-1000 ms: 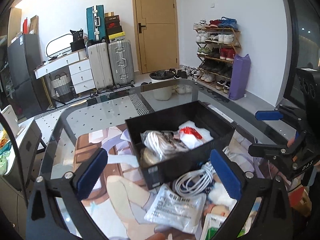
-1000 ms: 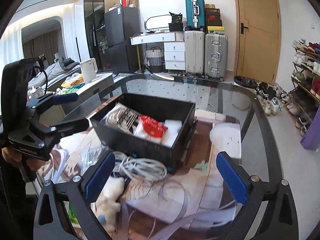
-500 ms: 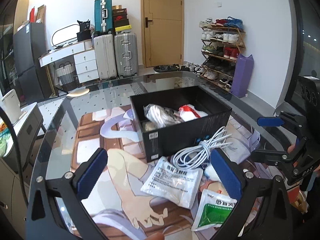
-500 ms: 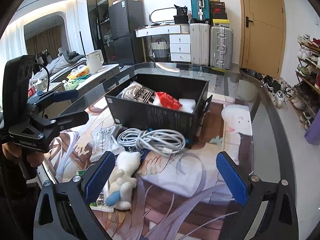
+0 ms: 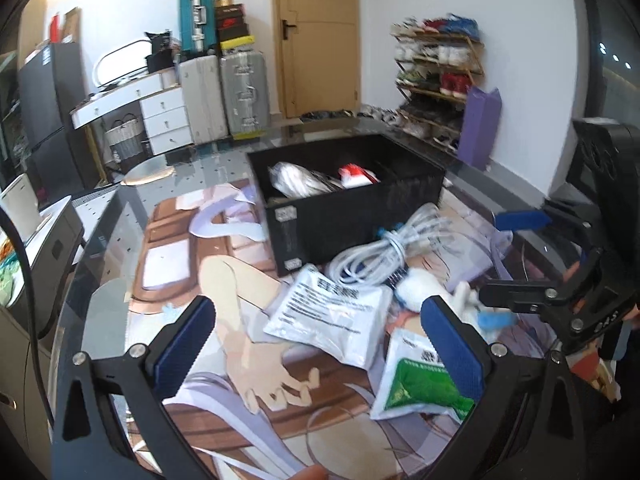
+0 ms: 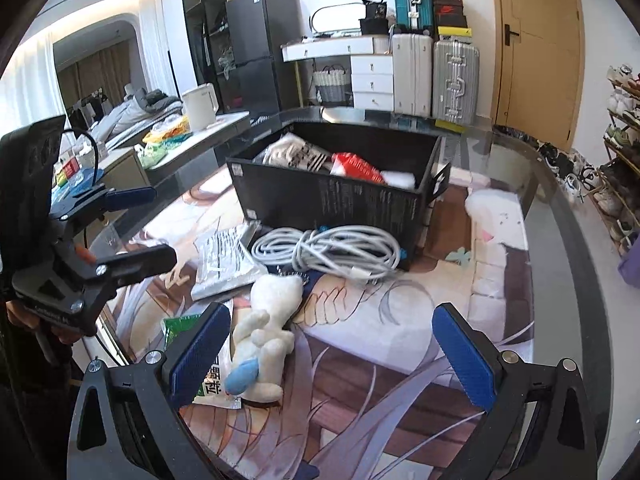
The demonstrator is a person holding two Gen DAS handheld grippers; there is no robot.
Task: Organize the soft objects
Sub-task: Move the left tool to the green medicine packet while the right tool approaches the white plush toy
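now that both grippers have drawn back and lower since a second ago, more loose items show before the black box (image 6: 332, 204). the left gripper (image 5: 320, 344) and right gripper (image 6: 332, 356) hang spread wide, empty. the right view shows the whole plush toy (image 6: 264, 340) lying beside the cable coil (image 6: 328, 252); the left view shows only part of it, but more of the green packet (image 5: 424, 384).

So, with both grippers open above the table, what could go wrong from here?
1. The white cable coil leans against the black box and lies loose; lifting it may drag loops.
2. The plush toy lies partly on the green packet, so the right hand-held gripper may pinch both.
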